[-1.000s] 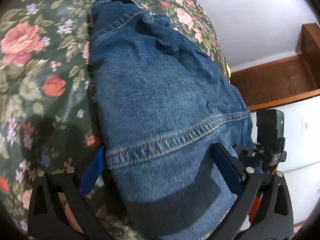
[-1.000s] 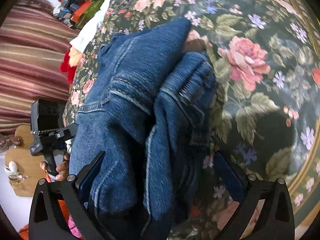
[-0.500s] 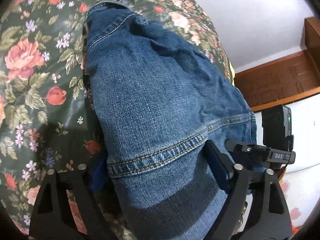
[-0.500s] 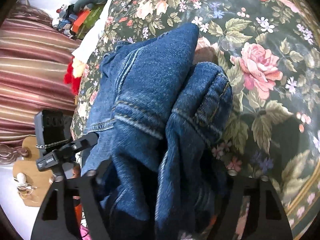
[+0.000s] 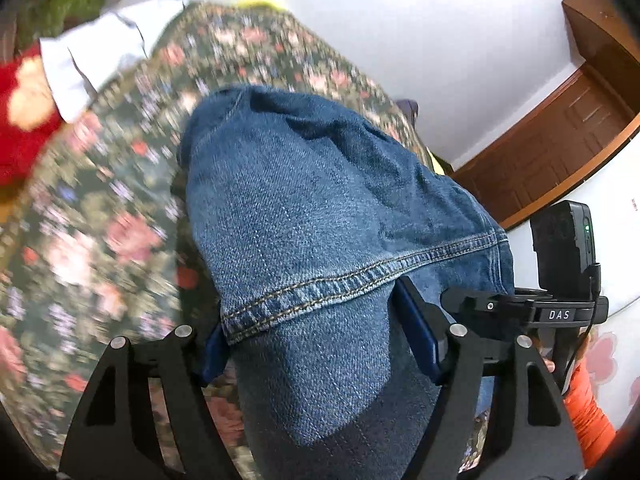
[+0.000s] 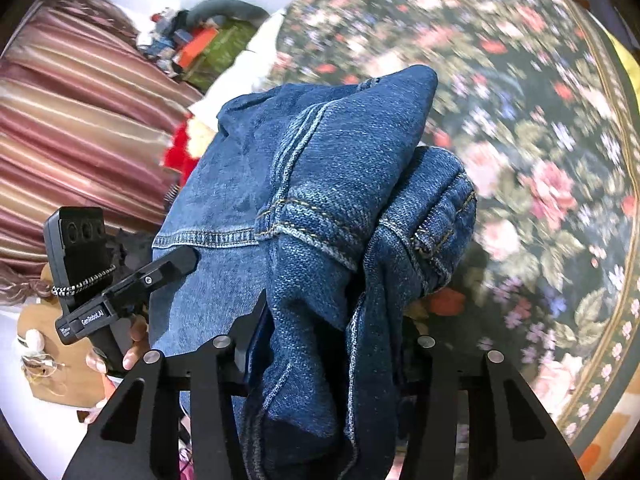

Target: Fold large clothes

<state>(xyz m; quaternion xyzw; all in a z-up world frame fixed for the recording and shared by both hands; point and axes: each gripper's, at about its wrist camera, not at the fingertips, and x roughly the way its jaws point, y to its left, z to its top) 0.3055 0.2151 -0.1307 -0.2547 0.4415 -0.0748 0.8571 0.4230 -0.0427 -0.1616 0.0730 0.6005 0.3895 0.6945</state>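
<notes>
Where the denim bulges between the two fingers, left gripper (image 5: 316, 344) clamped on the jeans (image 5: 320, 216), blue pads pressed into the cloth on either side just below a double-stitched seam. Cloth bunched forward and upward from the fingers, its far end over the floral bedspread (image 5: 100, 240); contact with the bedspread at that end not determinable. Right gripper (image 6: 332, 344) likewise pinching the jeans (image 6: 320, 200): a thick folded bundle wedged between the fingers, left finger pressed against the denim, right finger hidden behind the fabric. Rolled portion with a belt loop to the right of the bundle, flatter panel with a hem seam spreading left toward the other gripper, visible there with fingertips of the hand (image 6: 132, 344) holding it.

Beneath and beyond the garment, floral bedspread (image 6: 540, 160) in dark green with pink and red roses, strongly blurred in both views. At the far edge, white cloth (image 5: 96, 64) and a red plush item (image 5: 20, 120). In the right wrist view, striped curtain (image 6: 72, 128) at the left, clutter of small coloured items above it. In the left wrist view, white wall (image 5: 420, 40), brown wooden door (image 5: 560, 140) at the right, orange sleeve (image 5: 588, 416) at the lower right.
</notes>
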